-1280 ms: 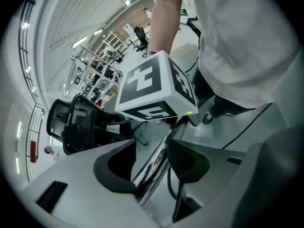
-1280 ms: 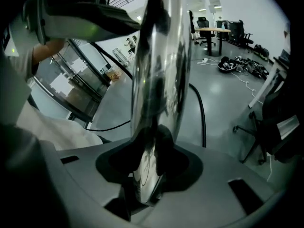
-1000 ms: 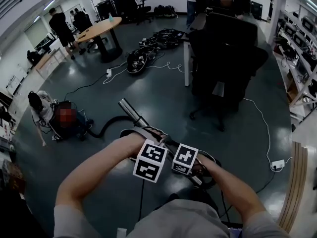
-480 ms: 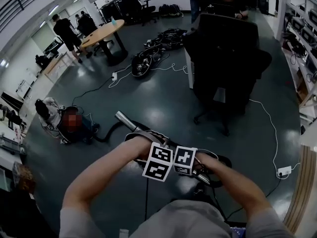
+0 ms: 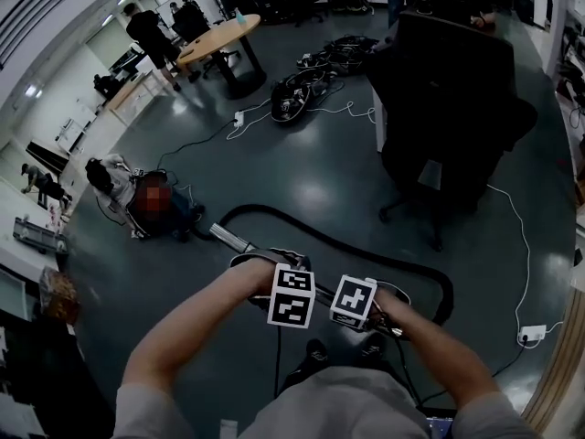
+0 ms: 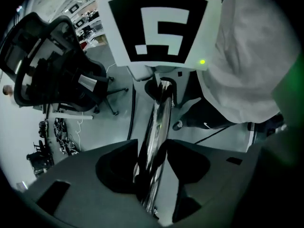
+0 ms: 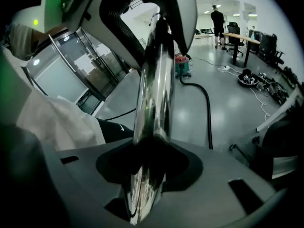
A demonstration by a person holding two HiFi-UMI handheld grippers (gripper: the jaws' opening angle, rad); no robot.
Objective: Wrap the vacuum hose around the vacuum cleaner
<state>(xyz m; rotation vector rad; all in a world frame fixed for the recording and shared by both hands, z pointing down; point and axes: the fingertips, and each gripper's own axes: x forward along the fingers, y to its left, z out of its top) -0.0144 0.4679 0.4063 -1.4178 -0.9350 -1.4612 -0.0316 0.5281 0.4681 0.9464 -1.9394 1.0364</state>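
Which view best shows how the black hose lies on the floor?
Head view: the hose arcs over the floor, nearly whole. Right gripper view shows only the stretch leaving the vacuum cleaner; left gripper view, at most a dark strip beside the metal wand.

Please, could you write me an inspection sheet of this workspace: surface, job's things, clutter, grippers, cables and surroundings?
Surface: dark glossy floor, reflecting the ceiling lights.
Job's things: metal tube held above the floor; black hose lying in a loose loop, not wrapped; vacuum cleaner standing apart at the hose's far end.
Clutter: heap of black gear on the floor.
Grippers: left gripper and right gripper both shut on the metal tube.
Cables: white cable running to a power strip.
Surroundings: office chair, round table, person standing far off.
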